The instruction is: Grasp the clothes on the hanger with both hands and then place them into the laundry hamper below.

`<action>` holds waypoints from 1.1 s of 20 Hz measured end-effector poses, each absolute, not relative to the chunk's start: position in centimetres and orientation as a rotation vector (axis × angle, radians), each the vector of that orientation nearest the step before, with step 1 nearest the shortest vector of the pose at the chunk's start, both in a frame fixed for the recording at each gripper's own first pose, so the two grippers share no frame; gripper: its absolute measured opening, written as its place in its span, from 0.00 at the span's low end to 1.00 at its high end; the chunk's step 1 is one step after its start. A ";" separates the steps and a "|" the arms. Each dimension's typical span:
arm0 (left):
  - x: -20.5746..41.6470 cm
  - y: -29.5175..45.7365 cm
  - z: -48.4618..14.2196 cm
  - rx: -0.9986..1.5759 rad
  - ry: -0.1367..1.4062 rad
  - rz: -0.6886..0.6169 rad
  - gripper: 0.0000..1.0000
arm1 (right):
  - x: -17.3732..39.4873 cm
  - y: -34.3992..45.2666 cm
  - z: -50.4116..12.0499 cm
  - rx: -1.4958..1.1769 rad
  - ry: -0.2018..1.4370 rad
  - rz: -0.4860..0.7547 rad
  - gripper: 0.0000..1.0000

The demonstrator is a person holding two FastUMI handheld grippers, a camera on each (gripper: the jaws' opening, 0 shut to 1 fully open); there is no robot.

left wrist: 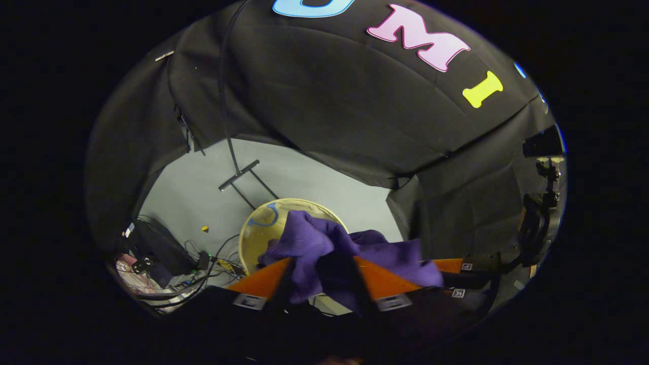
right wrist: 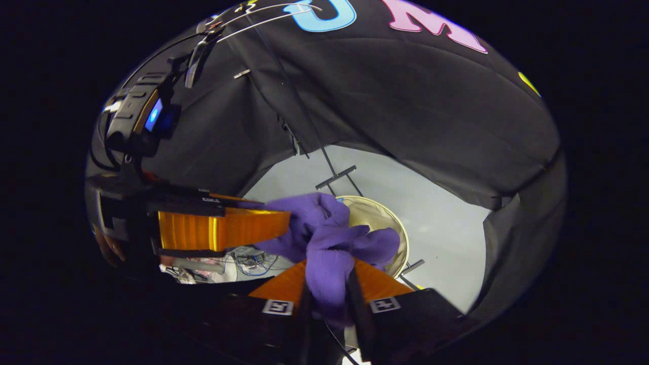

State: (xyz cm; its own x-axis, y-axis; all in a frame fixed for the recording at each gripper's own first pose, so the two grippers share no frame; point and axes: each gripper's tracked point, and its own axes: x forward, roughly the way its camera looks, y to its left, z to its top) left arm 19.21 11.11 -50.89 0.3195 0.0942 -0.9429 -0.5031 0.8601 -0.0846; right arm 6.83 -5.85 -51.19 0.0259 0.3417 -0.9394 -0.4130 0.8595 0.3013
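A purple garment hangs bunched between both grippers, just above a round cream laundry hamper on the floor. In the left gripper view my left gripper is shut on the cloth, and the right gripper holds the garment's far end at the right. In the right gripper view my right gripper is shut on a fold of the garment. There the left gripper grips the cloth from the left, over the hamper. A bare wire hanger hangs at the top.
The rack's pole and foot bar stand on the grey floor behind the hamper. Cables and equipment lie at the left by the booth wall. A dark stand with a device is at the far right.
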 end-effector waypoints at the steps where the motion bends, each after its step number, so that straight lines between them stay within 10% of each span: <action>1: 19.0 12.1 -51.3 -0.355 1.195 0.450 0.99 | 7.0 -6.3 -51.6 -0.085 1.417 0.573 0.72; 3: 18.4 12.5 -51.5 -0.325 1.201 0.465 0.96 | 8.3 -7.3 -50.5 -0.112 1.401 0.555 0.99; 22: 16.8 15.8 -37.2 -0.133 0.777 0.399 0.92 | 8.6 -1.4 -40.3 0.033 1.085 0.419 0.99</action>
